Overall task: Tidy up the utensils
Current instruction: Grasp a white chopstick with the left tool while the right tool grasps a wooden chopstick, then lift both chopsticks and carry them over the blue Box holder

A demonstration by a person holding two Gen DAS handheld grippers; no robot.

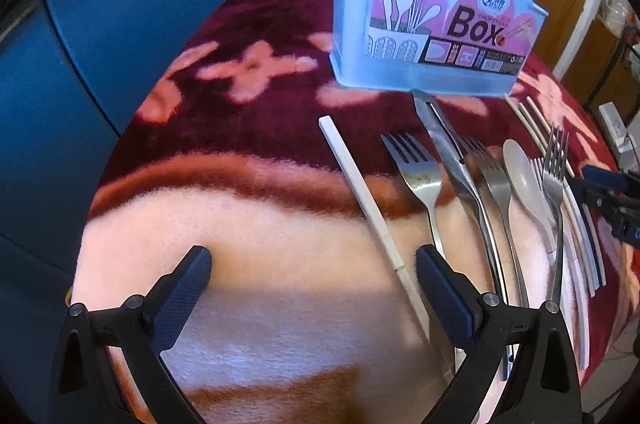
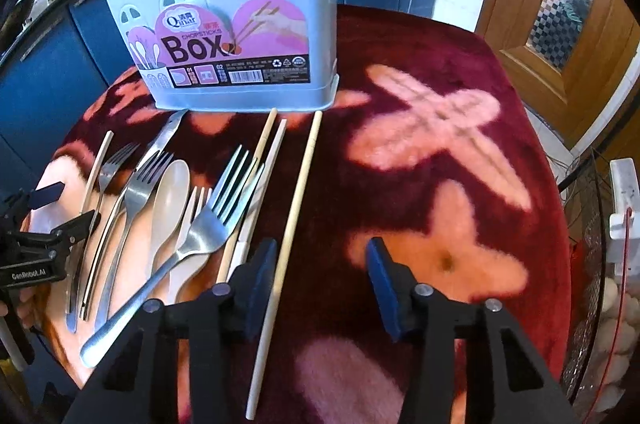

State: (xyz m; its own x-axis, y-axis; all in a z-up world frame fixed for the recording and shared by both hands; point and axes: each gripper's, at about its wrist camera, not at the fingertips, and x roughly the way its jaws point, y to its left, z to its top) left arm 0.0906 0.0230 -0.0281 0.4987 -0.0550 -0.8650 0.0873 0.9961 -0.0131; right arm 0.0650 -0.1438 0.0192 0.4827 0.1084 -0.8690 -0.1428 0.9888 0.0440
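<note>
Nearest the right wrist camera, the right gripper (image 2: 322, 280) is seen partly open with nothing pressed between its pads; a long wooden chopstick (image 2: 296, 189) lies between the jaws, just beside the left pad (image 2: 262, 278), and is not yet gripped. For a clean pick-up, the jaws are best lowered until both pads flank the stick low against the cloth, then closed squarely so it is not rolled aside or tipped. The left gripper (image 1: 314, 290) is held wide and empty over the pale band of the blanket (image 1: 256, 224), a white chopstick (image 1: 360, 191) running just inside its right pad (image 1: 440, 288). Farther on, in front of the box (image 2: 240, 35), the remaining utensils lie in a loose row: forks, among them a steel fork (image 2: 200, 230) resting across its neighbours, a pale spoon (image 2: 170, 199), a knife (image 2: 160, 141) and more chopsticks. Because several overlap, the free-lying outer sticks are judged the easier first picks. At the far side of the table the box stands upright, its openings facing up, and nothing can be seen in it from here; each piece would have to be lifted clear of the rim and dropped in end first.
</note>
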